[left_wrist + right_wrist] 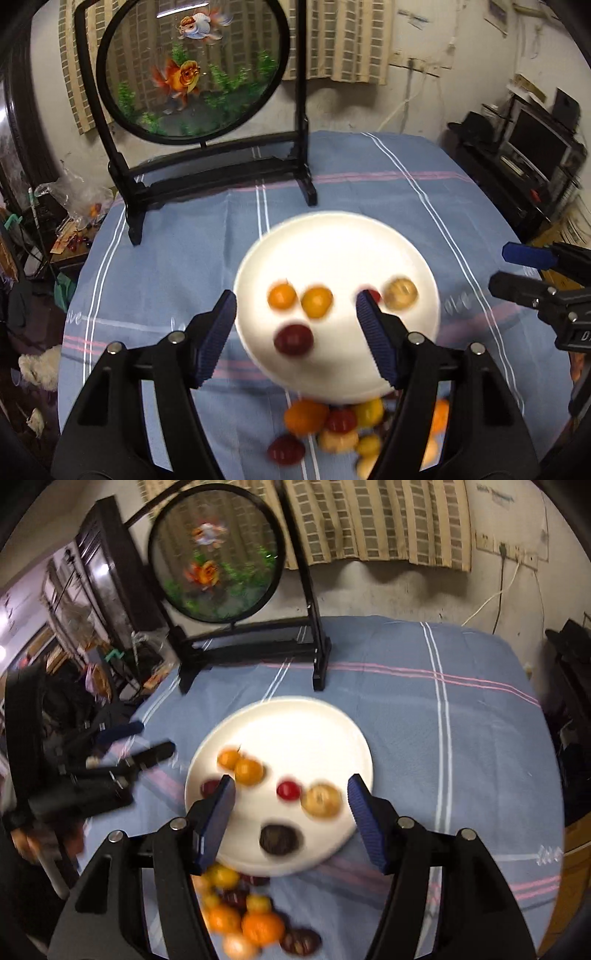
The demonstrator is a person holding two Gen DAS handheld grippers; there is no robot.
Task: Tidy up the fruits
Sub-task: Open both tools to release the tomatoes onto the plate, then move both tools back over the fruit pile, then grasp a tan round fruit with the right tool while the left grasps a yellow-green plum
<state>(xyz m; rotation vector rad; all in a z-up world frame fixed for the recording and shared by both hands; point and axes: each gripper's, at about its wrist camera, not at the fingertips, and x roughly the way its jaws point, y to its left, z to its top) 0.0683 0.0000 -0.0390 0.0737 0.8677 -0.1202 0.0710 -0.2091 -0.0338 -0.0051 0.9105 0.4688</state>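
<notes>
A white plate (332, 243) (295, 723) lies on the blue striped cloth. On it are two orange fruits (282, 295), a dark red one (293, 339), a small red one (288, 789), a tan one (321, 800) and a dark brown one (280, 839). Several more fruits sit in a loose pile (321, 424) (251, 915) on the cloth just in front of the plate. My left gripper (295, 299) (147, 740) hangs open above the plate's near-left part, holding nothing. My right gripper (291, 782) (517, 271) hangs open over the plate's near-right part, also holding nothing.
A round goldfish screen on a black stand (192, 66) (218, 557) stands at the back of the table. The cloth (369, 177) falls away at the table's left and right edges. Clutter lies on the floor at left; a dark shelf with a screen (539, 144) stands at right.
</notes>
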